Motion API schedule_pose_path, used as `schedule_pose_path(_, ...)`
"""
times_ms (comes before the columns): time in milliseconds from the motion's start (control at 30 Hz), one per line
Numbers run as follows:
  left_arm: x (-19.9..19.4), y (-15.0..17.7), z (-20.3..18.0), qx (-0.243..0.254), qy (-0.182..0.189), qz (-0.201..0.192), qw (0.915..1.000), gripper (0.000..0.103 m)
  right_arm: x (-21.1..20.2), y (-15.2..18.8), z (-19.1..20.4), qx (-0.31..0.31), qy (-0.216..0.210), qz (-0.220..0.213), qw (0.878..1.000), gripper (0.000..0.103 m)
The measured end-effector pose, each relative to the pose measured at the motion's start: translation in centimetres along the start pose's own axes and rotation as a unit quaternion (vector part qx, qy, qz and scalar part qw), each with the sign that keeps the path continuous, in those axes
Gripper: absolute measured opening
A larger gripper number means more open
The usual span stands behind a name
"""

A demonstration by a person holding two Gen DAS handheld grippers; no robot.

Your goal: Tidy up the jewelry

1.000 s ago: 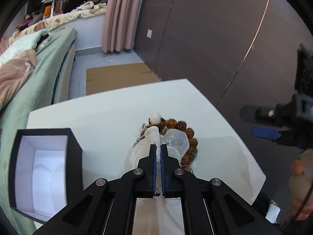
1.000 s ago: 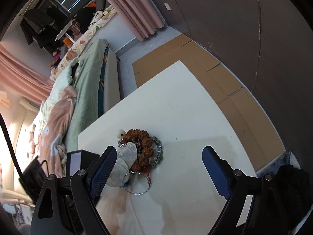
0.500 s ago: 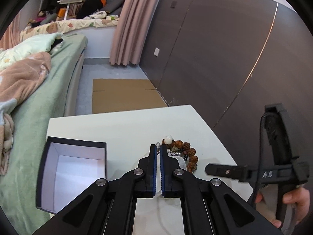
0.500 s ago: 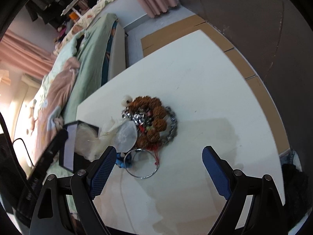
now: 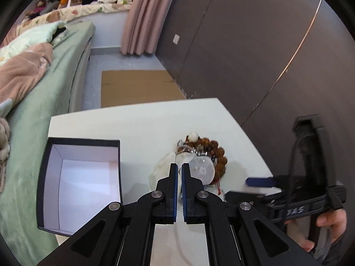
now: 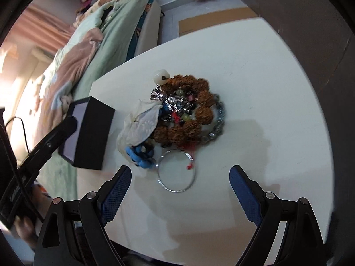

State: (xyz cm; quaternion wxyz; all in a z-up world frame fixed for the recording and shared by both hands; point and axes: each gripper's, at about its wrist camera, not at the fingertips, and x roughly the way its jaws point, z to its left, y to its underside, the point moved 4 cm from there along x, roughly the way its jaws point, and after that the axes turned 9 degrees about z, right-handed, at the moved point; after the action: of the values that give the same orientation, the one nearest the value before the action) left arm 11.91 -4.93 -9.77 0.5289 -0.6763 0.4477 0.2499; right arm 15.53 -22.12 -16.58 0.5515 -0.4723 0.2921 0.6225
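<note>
Jewelry pile [image 6: 188, 113] flat on table [image 6: 266, 77], silver bangle [image 6: 176, 170] nearest

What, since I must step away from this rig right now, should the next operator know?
Left tongs: nearly closed above the white pouch, nothing clearly pinched.
Right tongs: wide open, hovering over the silver bangle.
Things: the brown bead bracelet, the pouch and the bangle are heaped on the white table; the black box stands open beside them.
Done: nothing shows in the box.
Left: move every piece into the box.
</note>
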Motion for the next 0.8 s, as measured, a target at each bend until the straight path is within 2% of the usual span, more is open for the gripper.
schedule_pose_path(133,1.0,0.2,0.3,-0.014,0.001,0.016,0.9998,0.008,-1.3,0.0,-2.1,0.036,-0.013,-0.015,0.999,0.091)
schedule_pose_path(167,1.2,0.2,0.4,-0.019,0.005,0.017,0.9996,0.019,-1.5,-0.1,-2.4,0.043,-0.015,-0.018,0.999,0.091)
schedule_pose_path(200,1.3,0.2,0.4,-0.024,0.010,0.018,0.9995,0.042,-1.8,-0.2,-2.7,0.049,-0.016,-0.022,0.998,0.091)
schedule_pose_path(233,1.3,0.1,0.4,-0.026,0.011,0.018,0.9994,0.056,-2.0,-0.3,-3.0,0.052,-0.018,-0.025,0.998,0.091)
schedule_pose_path(267,1.3,0.0,0.3,-0.026,0.011,0.015,0.9995,0.077,-2.2,-0.4,-3.1,0.054,-0.018,-0.027,0.998,0.091)
schedule_pose_path(300,1.2,0.0,0.1,-0.026,0.014,0.006,0.9995,0.078,-2.4,-0.4,-3.3,0.054,-0.018,-0.030,0.998,0.091)
schedule_pose_path(500,2.0,-0.2,-0.8,-0.021,0.009,0.005,0.9997,0.076,-3.4,-0.8,-4.2,0.064,-0.019,-0.044,0.997,0.091)
schedule_pose_path(533,2.3,-0.2,-1.0,-0.019,0.007,0.009,0.9997,0.073,-3.6,-0.8,-4.3,0.067,-0.019,-0.047,0.996,0.091)
schedule_pose_path(600,3.2,0.0,-1.1,-0.019,0.004,0.020,0.9996,0.058,-3.8,-0.8,-4.6,0.072,-0.018,-0.051,0.996,0.091)
schedule_pose_path(700,4.3,0.2,-1.2,-0.023,0.004,0.031,0.9992,0.045,-3.9,-0.8,-4.8,0.073,-0.017,-0.052,0.996,0.091)
schedule_pose_path(800,5.4,0.5,-1.0,-0.033,0.005,0.042,0.9986,0.044,-3.9,-0.8,-4.7,0.067,-0.016,-0.050,0.996,0.091)
